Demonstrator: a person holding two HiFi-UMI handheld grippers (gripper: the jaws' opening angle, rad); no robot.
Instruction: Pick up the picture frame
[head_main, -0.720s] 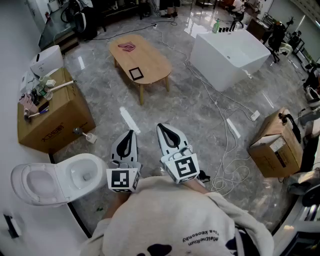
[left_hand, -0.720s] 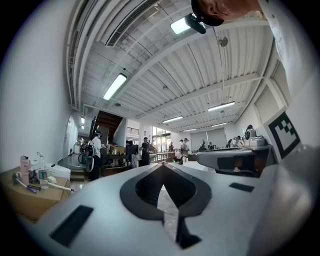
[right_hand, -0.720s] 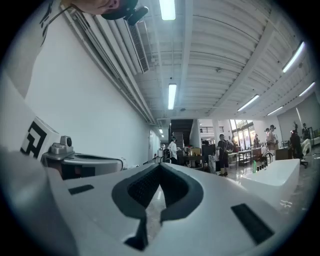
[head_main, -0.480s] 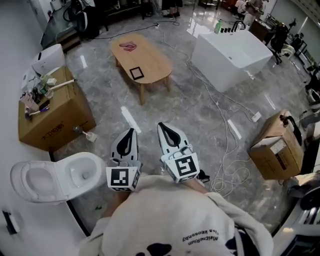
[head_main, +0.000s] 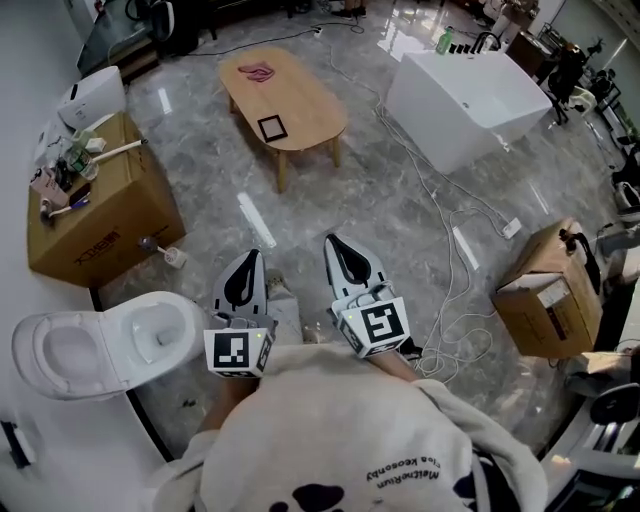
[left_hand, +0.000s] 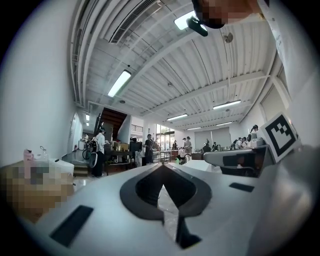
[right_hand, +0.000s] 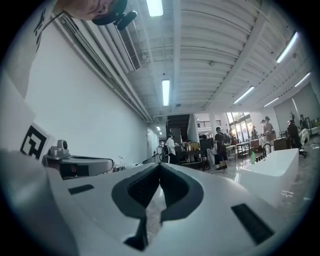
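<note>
Shoe is now appearing between left gripper and right gripper, both closed, empty: walk-up is starting. Picture frame is waiting untouched, table's near end.

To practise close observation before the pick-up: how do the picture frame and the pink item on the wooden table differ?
The picture frame is black-edged, square and flat; the pink item is crumpled, with no clear outline. The picture frame lies near the table's middle; the pink item lies toward its far end. Both rest on the same wooden table, apart from each other.
</note>
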